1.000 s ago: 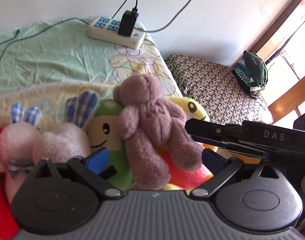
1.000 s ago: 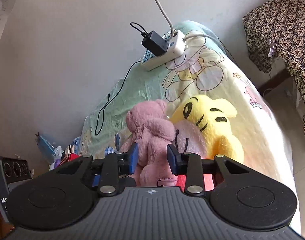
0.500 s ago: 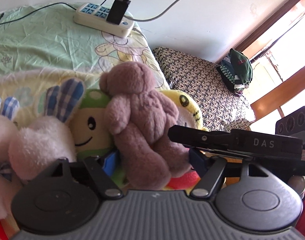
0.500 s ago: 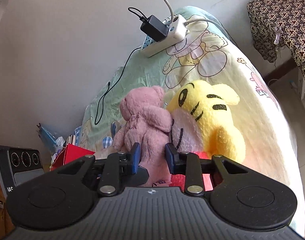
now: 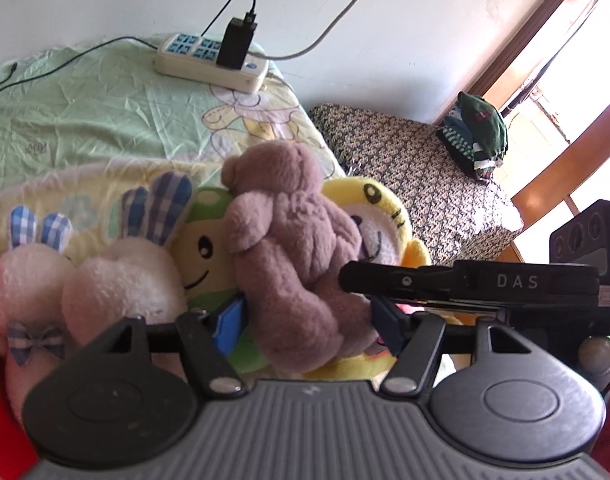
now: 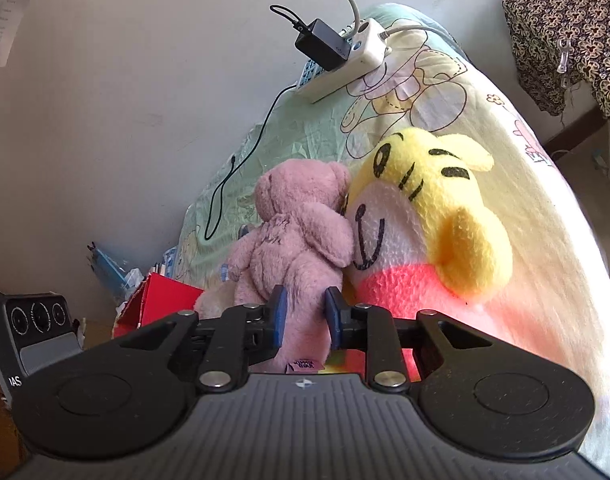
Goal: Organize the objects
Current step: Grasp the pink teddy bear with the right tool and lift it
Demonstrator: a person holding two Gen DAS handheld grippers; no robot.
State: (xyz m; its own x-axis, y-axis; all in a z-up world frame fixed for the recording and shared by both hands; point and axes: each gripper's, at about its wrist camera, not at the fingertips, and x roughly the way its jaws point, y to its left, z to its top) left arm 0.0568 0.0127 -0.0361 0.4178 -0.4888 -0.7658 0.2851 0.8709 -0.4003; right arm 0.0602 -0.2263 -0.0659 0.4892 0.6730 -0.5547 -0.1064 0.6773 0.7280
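Note:
A mauve-pink teddy bear (image 5: 293, 248) (image 6: 297, 232) sits upright among plush toys on the bed. My right gripper (image 6: 305, 316) is shut on its lower body; in the left wrist view its black arm marked DAS (image 5: 465, 282) reaches in from the right. My left gripper (image 5: 307, 322) has its blue pads pressed on both sides of the bear's legs. A yellow tiger plush (image 5: 377, 216) (image 6: 425, 220) leans against the bear's right side. A green smiling plush (image 5: 203, 248) and two white bunnies (image 5: 121, 280) lie to its left.
A white power strip (image 5: 209, 60) (image 6: 345, 68) with a black charger lies on the green sheet (image 5: 85, 120) by the wall. To the right stands a patterned cloth-covered surface (image 5: 417, 168) with green clothes (image 5: 481, 128). A red box (image 6: 157, 300) sits at the bed's left.
My left gripper's fingers have come inward from wide open until they meet the bear's legs. The right gripper has kept its hold and tipped the bear slightly.

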